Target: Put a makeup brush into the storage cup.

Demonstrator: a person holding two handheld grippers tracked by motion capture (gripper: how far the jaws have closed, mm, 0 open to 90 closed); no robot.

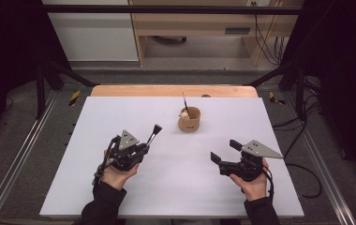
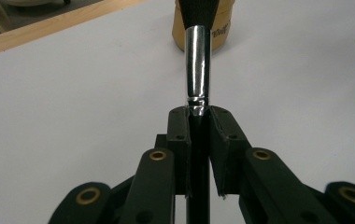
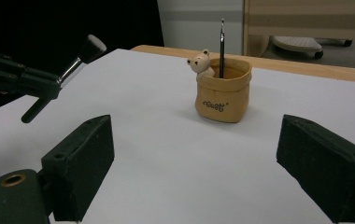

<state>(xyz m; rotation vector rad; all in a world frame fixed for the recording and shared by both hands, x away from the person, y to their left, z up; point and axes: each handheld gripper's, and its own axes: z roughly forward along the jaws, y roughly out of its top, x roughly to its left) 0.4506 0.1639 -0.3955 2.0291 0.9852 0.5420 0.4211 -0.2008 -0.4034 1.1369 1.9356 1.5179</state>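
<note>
High view: at lower left of centre, the left gripper (image 1: 144, 147) is clamped on a makeup brush (image 1: 154, 133) whose bristles point up-frame toward the tan pot (image 1: 189, 119), which stands well apart at upper centre of the white board (image 1: 96, 122). A thin pen (image 1: 184, 101) already stands in the pot. At lower right the right gripper (image 1: 224, 151) rides with jaws spread wide and nothing between them.

Left gripper view: the jaws close on the brush (image 2: 198, 60) just under its silver ferrule; the pot (image 2: 222, 23) sits at the top edge, nearly in line.

Right gripper view: the wide-open jaws frame the pot (image 3: 222, 93), its bear figure (image 3: 199, 63) and pen (image 3: 222, 44); the brush (image 3: 80, 58) hangs at upper left.

Likely job: drop the brush into the pot. It would pay to tip it upright first, handle down, and enter on the side away from pen and bear. Bare board surrounds the pot, and its far edge lies close behind.
</note>
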